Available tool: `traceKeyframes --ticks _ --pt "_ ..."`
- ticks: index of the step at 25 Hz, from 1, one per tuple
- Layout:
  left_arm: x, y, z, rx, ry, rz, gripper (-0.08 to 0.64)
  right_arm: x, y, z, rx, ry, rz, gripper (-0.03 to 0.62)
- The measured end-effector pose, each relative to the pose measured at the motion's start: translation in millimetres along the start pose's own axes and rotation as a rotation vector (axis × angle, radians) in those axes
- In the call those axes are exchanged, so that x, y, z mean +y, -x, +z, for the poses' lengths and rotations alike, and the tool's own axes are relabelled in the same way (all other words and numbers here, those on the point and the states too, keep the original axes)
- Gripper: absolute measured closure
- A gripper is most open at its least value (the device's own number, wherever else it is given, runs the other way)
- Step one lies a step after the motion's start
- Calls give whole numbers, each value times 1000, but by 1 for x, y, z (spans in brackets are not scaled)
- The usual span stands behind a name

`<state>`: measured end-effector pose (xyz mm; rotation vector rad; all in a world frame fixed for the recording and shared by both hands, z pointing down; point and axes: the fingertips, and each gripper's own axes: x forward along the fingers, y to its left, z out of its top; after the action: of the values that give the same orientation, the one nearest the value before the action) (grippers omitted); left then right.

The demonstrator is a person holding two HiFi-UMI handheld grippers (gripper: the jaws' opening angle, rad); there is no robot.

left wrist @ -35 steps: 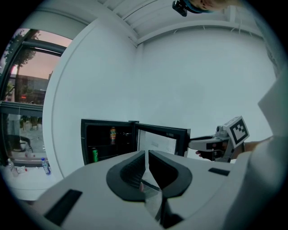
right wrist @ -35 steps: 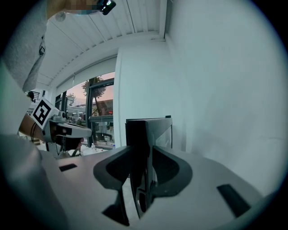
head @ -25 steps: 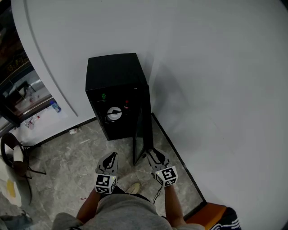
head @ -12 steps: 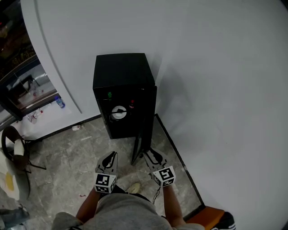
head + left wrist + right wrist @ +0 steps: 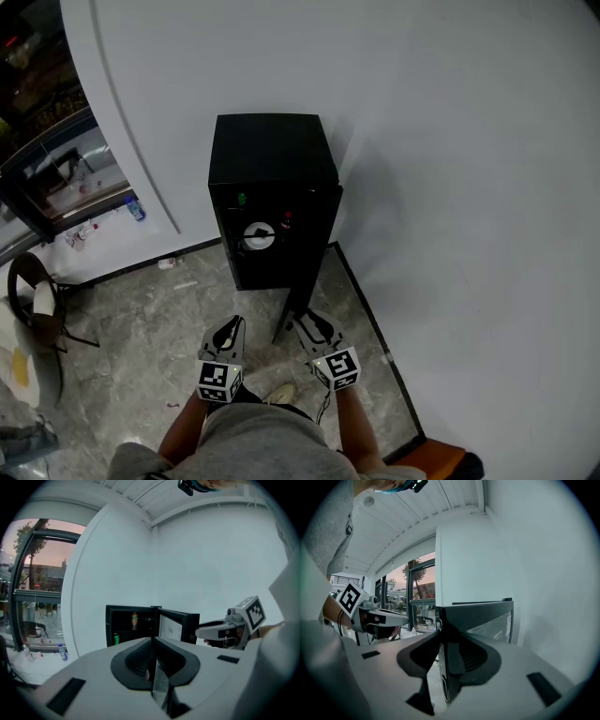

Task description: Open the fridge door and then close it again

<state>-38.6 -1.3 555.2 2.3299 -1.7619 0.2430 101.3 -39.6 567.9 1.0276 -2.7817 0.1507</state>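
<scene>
Clamping fridge door (image 5: 306, 272) edge, right tool (image 5: 302, 322), left tool (image 5: 230, 327) jaws together

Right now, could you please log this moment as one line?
fridge door: open | right gripper: clamped on fridge door | left gripper: shut, empty

View along the left gripper (image 5: 153, 644): jaws together, nothing between them, aimed at the open fridge (image 5: 123, 630).
The door (image 5: 176, 627) stands swung out to the right of the cabinet. Inside, one can (image 5: 134, 619) stands on the upper shelf and a green can (image 5: 116, 639) stands lower left. The right gripper (image 5: 199, 632) reaches in from the right, its tips just beside the door's free edge; contact cannot be determined. A bottle (image 5: 62, 652) stands low beside the window (image 5: 37, 583) at left.
</scene>
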Motion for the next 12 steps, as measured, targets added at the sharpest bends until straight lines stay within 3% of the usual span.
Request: traceKeyframes --ticks 12 --pt "27 -2 3 -2 12 45 534 15 -28 7 -1 2 24 439"
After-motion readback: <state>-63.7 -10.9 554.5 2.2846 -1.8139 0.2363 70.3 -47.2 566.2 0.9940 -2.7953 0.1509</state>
